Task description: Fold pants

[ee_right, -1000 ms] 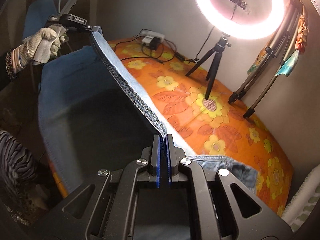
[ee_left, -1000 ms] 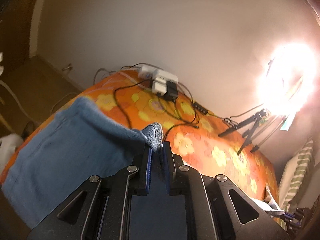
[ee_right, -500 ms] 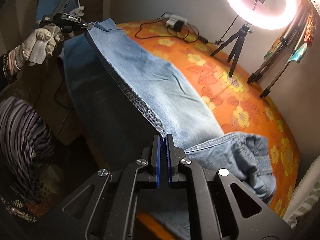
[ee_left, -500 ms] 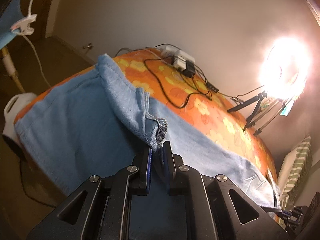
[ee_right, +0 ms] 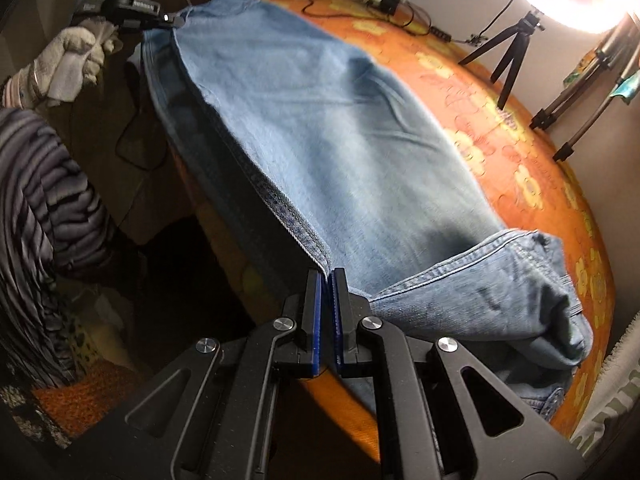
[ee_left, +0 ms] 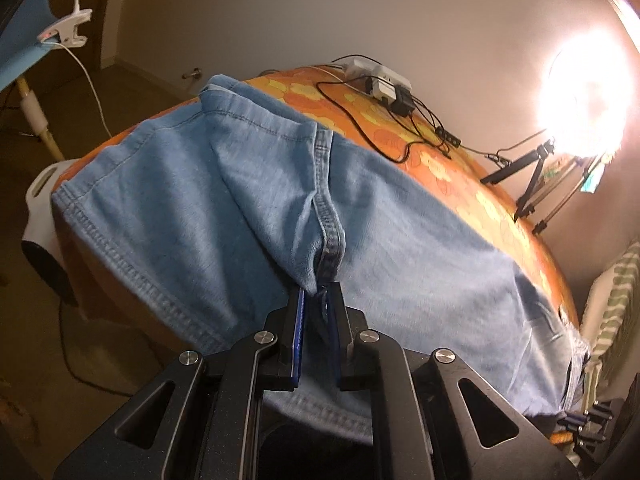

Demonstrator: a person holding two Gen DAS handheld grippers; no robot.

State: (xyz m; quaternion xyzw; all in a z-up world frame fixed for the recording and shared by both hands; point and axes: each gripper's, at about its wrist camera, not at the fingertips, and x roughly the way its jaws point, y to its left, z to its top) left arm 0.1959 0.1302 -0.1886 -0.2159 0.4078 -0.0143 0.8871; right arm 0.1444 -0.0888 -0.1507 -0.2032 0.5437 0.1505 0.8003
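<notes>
Light blue jeans (ee_left: 400,232) (ee_right: 328,120) lie stretched across a round table under an orange flowered cloth (ee_right: 532,168). My left gripper (ee_left: 320,292) is shut on the hem end of a leg, pinching the seam where the fabric bunches up. In the right wrist view that same left gripper (ee_right: 170,20) shows at the far left, held by a gloved hand (ee_right: 68,60). My right gripper (ee_right: 327,276) is shut on the side seam near the waist, at the table's near edge. The waistband (ee_right: 520,280) lies crumpled to its right.
A lit ring light on a tripod (ee_right: 516,44) stands on the table's far side, with a power strip and cables (ee_left: 384,84) beside it. More stand legs (ee_right: 580,120) rise at the right. A striped sleeve (ee_right: 44,200) is at the left. A clip lamp (ee_left: 66,30) hangs off a blue board.
Both grippers came down and toward the near edge with the jeans. The fabric, earlier lifted in a taut fold above the cloth, now lies spread flat over the table.
</notes>
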